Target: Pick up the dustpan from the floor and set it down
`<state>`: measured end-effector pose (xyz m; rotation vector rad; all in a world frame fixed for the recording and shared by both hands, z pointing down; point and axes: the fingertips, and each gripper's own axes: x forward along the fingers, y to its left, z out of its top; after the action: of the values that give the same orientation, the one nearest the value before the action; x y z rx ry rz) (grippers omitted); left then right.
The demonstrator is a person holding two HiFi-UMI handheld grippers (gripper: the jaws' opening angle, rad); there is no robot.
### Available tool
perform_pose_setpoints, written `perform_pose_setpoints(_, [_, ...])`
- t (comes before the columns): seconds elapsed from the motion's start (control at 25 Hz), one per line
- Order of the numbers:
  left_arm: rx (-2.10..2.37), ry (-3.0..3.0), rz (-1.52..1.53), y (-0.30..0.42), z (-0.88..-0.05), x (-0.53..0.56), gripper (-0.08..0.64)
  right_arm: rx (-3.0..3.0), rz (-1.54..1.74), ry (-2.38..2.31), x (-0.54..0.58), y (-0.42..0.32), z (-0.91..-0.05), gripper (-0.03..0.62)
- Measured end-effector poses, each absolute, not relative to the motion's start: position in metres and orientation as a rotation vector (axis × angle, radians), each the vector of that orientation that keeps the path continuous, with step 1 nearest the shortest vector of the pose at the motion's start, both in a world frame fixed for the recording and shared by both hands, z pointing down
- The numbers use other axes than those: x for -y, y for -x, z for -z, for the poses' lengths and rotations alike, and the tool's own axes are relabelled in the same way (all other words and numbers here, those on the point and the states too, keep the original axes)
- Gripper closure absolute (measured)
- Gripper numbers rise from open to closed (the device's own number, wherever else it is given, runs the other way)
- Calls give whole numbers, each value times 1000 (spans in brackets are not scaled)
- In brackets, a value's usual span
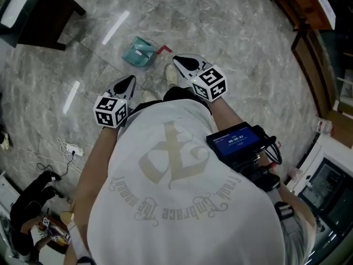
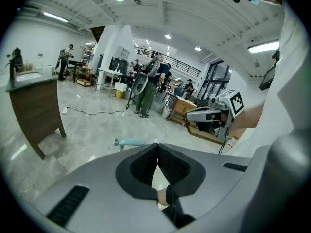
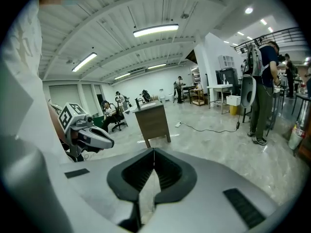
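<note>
A teal dustpan [image 1: 139, 52] with a red piece at its right end lies on the grey marble floor ahead of me. In the left gripper view only a teal bit of it [image 2: 130, 142] shows just above the jaws. In the air over the floor, short of the dustpan, my left gripper [image 1: 131, 79] is shut with nothing in it [image 2: 156, 145]. My right gripper [image 1: 177, 59] hovers a little right of the dustpan, not touching it, and is also shut and empty [image 3: 154, 151].
A dark wooden desk [image 1: 38, 15] stands at the far left. Cables and a power strip [image 1: 69, 148] and a black bag [image 1: 30, 197] lie on the floor at my left. Wooden furniture [image 1: 309, 15] lines the right side. People stand further back [image 2: 145, 89].
</note>
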<state>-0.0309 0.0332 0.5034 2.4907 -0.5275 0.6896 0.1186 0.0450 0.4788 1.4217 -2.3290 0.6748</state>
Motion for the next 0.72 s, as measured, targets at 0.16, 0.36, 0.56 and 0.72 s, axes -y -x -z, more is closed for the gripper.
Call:
perform_pose_setpoints(0.16, [589,-2435,-706,15,-524,1,549,2354,-703,-1347,-4,-136,-504,575])
perform_pose_setpoints(0.36, [643,-2372,-735,15,-541,17,548,2373,-714,-1242,15,-133,-517,574])
perform_pose_setpoints(0.56, [684,-2363,-717,14,-531,22,548,2365,-722,-1117,18,-118,-528,574])
perform_pose_setpoints(0.72, [764,-2302,-716,-3,-539,44,549,2361,-738,-977,50,-129,-557,574])
